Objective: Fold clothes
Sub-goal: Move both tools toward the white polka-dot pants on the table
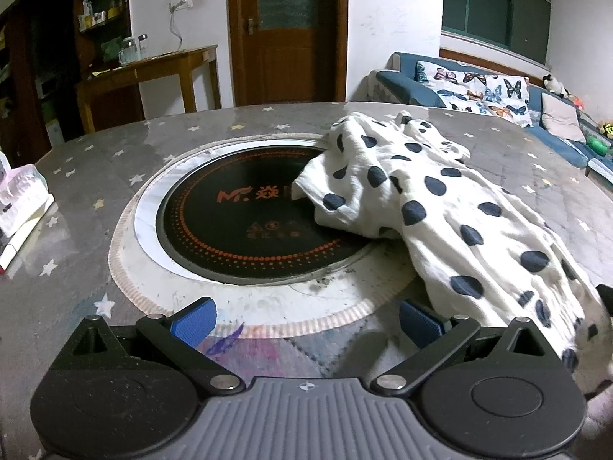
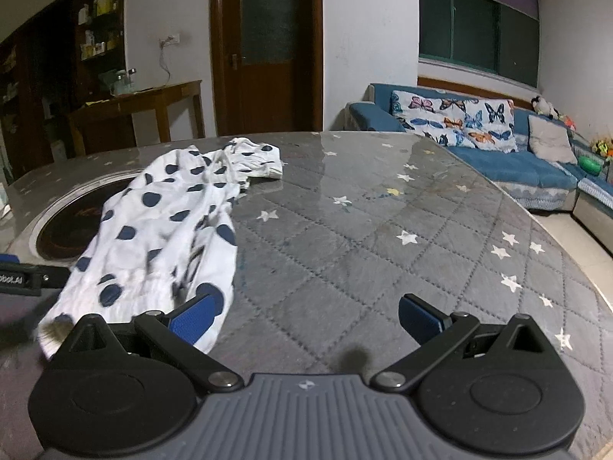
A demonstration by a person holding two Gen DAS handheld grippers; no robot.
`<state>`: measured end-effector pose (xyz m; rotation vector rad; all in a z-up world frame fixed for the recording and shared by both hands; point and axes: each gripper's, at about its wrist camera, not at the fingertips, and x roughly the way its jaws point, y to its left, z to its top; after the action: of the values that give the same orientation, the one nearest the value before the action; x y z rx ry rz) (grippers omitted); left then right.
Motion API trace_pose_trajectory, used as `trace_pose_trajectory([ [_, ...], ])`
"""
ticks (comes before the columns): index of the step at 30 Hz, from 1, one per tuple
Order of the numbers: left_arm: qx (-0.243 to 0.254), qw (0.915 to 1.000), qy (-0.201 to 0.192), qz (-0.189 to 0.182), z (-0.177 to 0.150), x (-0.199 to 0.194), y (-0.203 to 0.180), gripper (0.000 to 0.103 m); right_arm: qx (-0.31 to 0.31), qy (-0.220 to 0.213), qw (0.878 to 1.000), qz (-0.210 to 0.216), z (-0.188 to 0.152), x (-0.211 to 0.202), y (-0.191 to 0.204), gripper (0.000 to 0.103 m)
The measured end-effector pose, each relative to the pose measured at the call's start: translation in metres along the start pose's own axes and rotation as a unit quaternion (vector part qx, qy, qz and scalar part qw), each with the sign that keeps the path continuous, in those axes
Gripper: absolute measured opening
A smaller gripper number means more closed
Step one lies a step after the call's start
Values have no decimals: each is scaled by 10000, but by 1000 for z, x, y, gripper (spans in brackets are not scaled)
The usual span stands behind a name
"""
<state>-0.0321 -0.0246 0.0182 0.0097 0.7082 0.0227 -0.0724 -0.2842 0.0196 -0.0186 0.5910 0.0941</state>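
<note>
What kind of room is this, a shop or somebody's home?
Most likely a home living and dining room: a blue sofa with butterfly cushions, a round table with a built-in induction cooker, and a wooden door.

round star-quilted table (image 2: 383, 237) — spotted white garment (image 2: 164, 230) across its inset black hotplate (image 1: 245, 222)

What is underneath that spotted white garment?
The spotted garment lies partly over the black round cooktop and the star-patterned table cover. Whatever else it covers is hidden.
</note>
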Motion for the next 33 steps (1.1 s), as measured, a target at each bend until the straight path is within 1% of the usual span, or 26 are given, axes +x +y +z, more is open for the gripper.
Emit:
trace_pose_trajectory([
  [16,188,9998,-92,-75,-6,-25,-17,103,81,-133,9997,161,-12,-24,11,103],
  [26,245,9995,-147,-128,-9,-35,-23,103,89,-204,9994,252,-14,-32,16,103],
  [33,280,9993,-197,-134,-7,-40,-26,103,117,-220,9989,394,-15,-36,20,103],
])
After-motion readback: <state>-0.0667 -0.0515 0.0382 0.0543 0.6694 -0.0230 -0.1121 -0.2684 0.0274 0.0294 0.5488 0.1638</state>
